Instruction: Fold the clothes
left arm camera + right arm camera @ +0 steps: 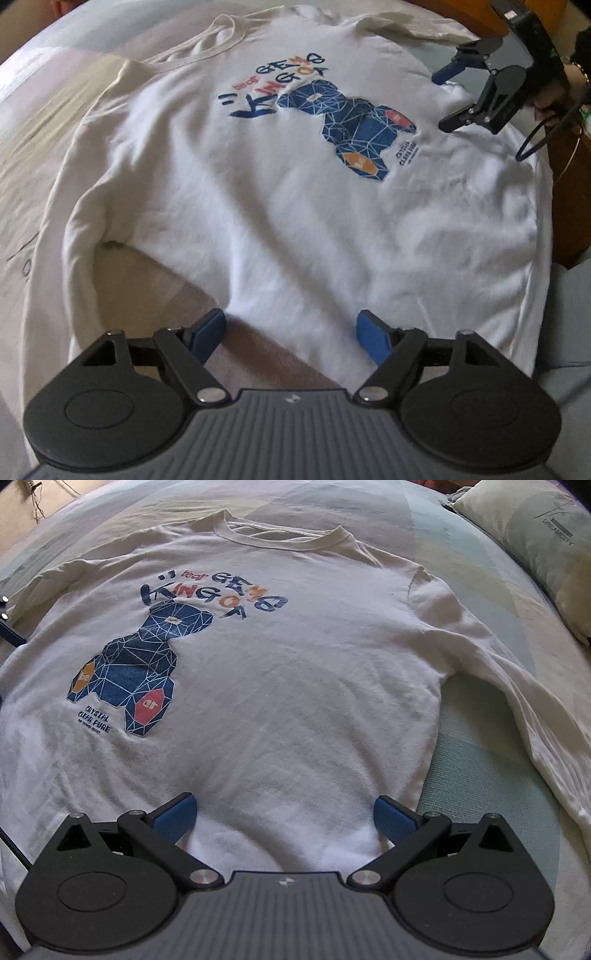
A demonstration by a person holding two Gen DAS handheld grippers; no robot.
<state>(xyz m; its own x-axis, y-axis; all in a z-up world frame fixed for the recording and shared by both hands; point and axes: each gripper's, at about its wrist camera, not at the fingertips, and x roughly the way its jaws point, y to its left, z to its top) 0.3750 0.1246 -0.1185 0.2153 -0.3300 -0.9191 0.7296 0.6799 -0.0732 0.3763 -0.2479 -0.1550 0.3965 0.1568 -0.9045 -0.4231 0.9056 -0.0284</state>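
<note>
The left gripper (291, 332) stands wide open and empty, its blue pads (371, 334) hanging over the shirt's (258, 221) bottom corner, one pad over cloth, the other over bare sheet (258, 354). The right gripper (284, 818) is likewise spread wide and holds nothing; both its pads sit above the hem, with white cloth showing between them. Whether any pad touches the cloth I cannot tell.

The shirt lies face up and flat on the bed (480, 775), bear print (136, 672) uppermost, collar (280, 535) at the far end, long sleeve (517, 686) trailing down beside the body. No fold looks started yet.

Risks, as I judge them: a pinch at the hem could catch only the top layer, so the front lifts while the back stays behind and the fold goes crooked. The left jaws straddle the hem corner, so closing there may grab sheet along with cloth, or miss the shirt. If the two grippers lift unevenly, the print side will skew. The loose sleeve may drag and bunch under the body.

Room: one shirt side runs close to the bed edge, by wooden furniture (569, 221); a pillow (535, 546) sits at the far corner. Beyond the collar the bed is open.
</note>
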